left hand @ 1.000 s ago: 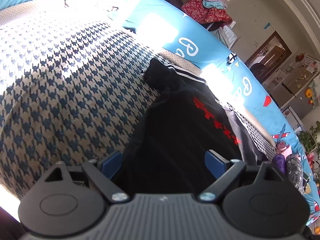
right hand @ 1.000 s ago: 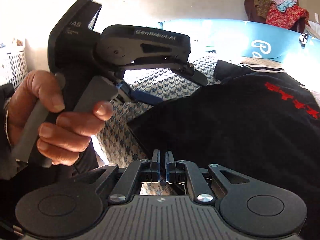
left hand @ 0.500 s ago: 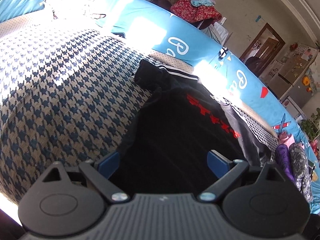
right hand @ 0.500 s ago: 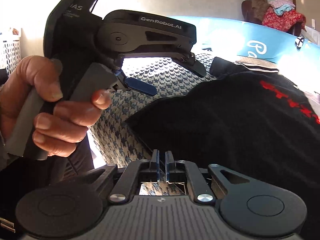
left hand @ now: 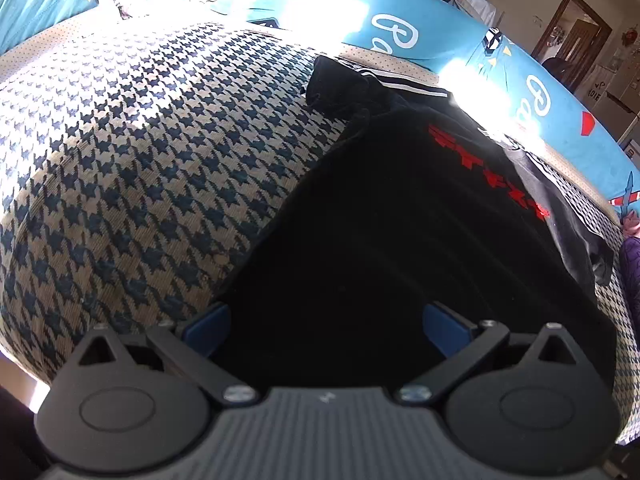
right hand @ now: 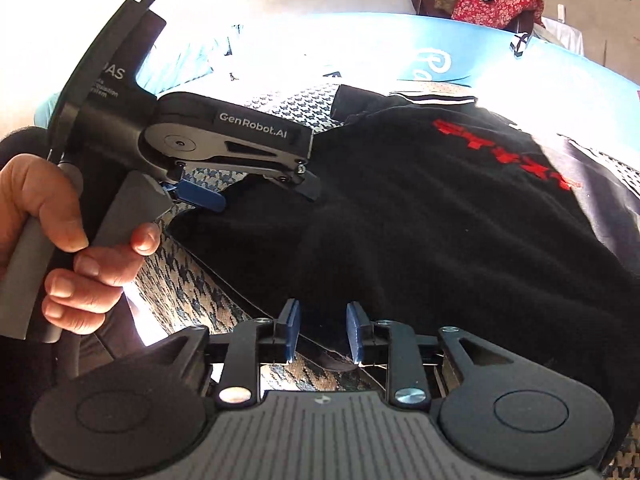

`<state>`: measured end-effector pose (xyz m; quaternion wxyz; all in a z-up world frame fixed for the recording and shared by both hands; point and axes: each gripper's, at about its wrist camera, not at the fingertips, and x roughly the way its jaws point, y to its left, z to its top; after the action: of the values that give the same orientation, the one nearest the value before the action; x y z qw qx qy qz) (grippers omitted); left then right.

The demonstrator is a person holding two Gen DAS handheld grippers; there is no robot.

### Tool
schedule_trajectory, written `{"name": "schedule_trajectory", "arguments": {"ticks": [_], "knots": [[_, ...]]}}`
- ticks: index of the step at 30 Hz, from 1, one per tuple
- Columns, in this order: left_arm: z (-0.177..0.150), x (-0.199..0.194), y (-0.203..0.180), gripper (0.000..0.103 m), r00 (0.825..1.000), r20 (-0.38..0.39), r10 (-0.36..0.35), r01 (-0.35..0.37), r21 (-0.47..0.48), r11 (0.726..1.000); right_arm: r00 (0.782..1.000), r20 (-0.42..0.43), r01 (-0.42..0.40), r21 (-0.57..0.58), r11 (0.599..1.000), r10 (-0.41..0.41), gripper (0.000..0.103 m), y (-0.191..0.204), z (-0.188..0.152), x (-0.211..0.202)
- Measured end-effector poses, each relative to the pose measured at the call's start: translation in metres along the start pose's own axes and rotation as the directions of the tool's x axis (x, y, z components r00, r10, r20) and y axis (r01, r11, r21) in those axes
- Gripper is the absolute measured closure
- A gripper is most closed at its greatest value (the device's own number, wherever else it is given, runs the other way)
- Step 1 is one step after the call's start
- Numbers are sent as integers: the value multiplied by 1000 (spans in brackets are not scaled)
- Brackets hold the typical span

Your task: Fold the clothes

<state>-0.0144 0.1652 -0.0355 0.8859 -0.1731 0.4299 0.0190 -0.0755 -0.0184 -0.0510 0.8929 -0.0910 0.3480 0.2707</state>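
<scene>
White lettering reading "GenRobot.AI" runs along the side of the left gripper [right hand: 264, 190], seen at centre left of the right wrist view. Its handle, at upper left, carries a partly cut-off marking ending in "AS" with smaller print too fine to read. A person's left hand [right hand: 60, 240] wraps that handle at the left edge, thumb on top and fingers curled around the grey trigger. The left gripper's blue-padded fingers [left hand: 206, 324] are spread wide over the near edge of a black garment [left hand: 380, 240]. The garment lies across the centre and right of both views on a blue-and-tan houndstooth bed cover [left hand: 140, 140], with a line of red characters [left hand: 488, 168] near its far right; these cannot be read. The right gripper [right hand: 322, 332], at bottom centre, has its fingers parted, released, with the garment's hem between them. A turquoise headboard cover [left hand: 400, 28] along the top shows white cursive letters, only partly legible.
</scene>
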Motion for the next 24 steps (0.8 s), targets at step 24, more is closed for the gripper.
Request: {"name": "schedule_trajectory", "arguments": {"ticks": [24], "knots": [[11, -7, 31, 0, 993, 54, 101, -93, -135, 987, 1000, 12, 23, -256, 966, -20, 48, 35, -4, 36]]}}
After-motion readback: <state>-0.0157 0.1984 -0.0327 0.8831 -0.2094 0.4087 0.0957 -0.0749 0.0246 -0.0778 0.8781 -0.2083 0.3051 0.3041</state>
